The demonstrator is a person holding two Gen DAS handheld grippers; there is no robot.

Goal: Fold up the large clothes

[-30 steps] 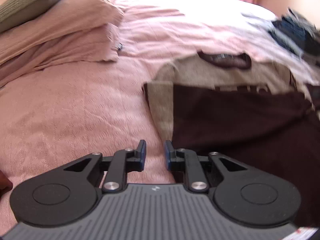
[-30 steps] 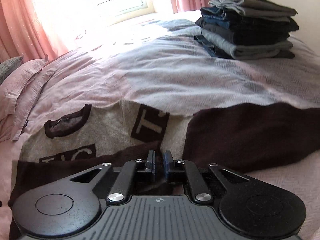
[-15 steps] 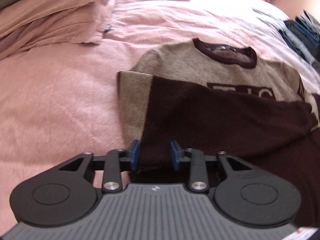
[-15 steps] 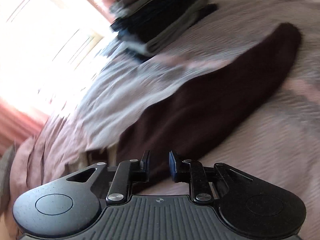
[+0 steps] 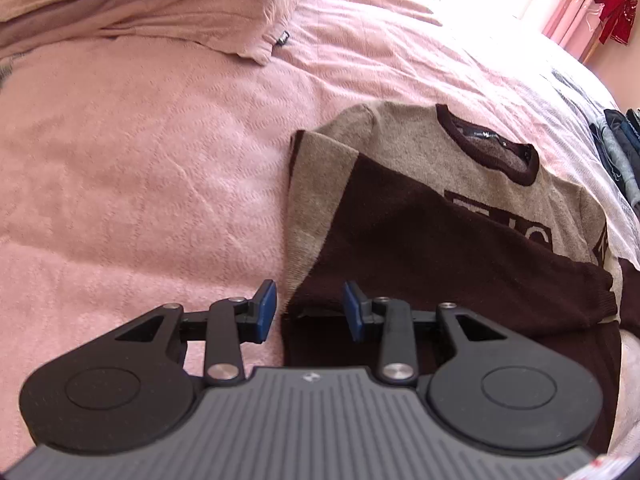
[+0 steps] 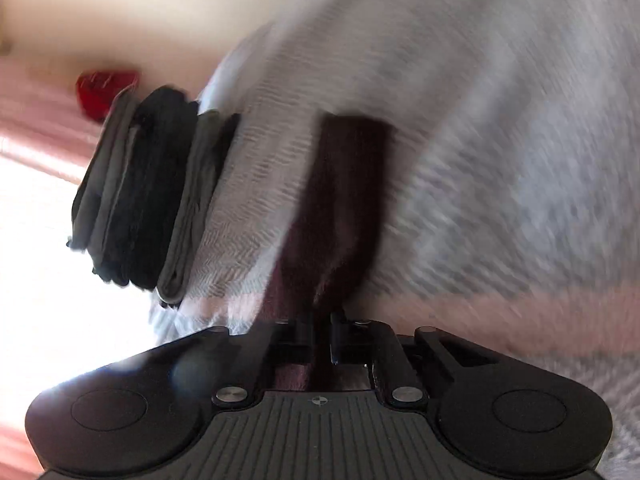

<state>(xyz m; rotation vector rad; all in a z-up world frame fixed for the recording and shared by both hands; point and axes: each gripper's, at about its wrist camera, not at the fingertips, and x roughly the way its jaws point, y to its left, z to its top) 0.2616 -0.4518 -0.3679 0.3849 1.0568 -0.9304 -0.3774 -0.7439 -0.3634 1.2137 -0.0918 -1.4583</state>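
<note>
While fuzzy brown knit sweater (image 5: 432,240) lies flat, fingers (image 5: 266,312) gape.

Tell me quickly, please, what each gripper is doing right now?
Left gripper: open, jaws apart over the sweater edge, holding nothing.
Right gripper: shut on the sweater's dark brown sleeve; the view is blurred.

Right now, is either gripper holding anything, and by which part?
The right gripper is shut on the dark brown sleeve of the sweater, apparently near its end. The left gripper is open, straddling the sweater's lower edge.
</note>
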